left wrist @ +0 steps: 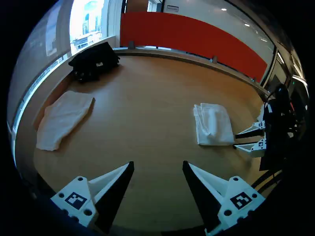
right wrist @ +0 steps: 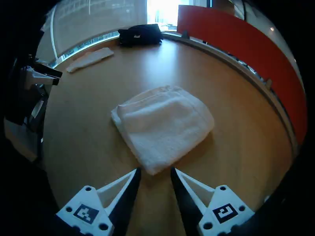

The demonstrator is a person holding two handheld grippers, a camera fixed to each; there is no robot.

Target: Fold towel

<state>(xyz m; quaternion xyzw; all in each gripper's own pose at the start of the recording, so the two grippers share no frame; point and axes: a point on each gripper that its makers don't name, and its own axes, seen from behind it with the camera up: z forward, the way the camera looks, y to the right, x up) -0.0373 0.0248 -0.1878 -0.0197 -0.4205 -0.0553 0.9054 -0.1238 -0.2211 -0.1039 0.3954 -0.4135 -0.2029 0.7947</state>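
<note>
A folded white towel (left wrist: 212, 124) (right wrist: 163, 126) lies flat on the wooden table (left wrist: 149, 118) (right wrist: 232, 118). In the right gripper view my right gripper (right wrist: 154, 171) is open, its fingertips just short of the towel's near corner, touching nothing. The left gripper view shows that gripper (left wrist: 235, 142) at the towel's right edge. My left gripper (left wrist: 157, 167) is open over bare wood, well back from the towel, holding nothing. It also appears at the left edge of the right gripper view (right wrist: 47, 76).
A second white towel (left wrist: 63, 118) (right wrist: 89, 59) lies loosely folded near the window side. A black bag (left wrist: 94, 61) (right wrist: 139, 34) sits at the far corner of the table. A red panel (left wrist: 189, 37) (right wrist: 252, 51) runs along the far edge.
</note>
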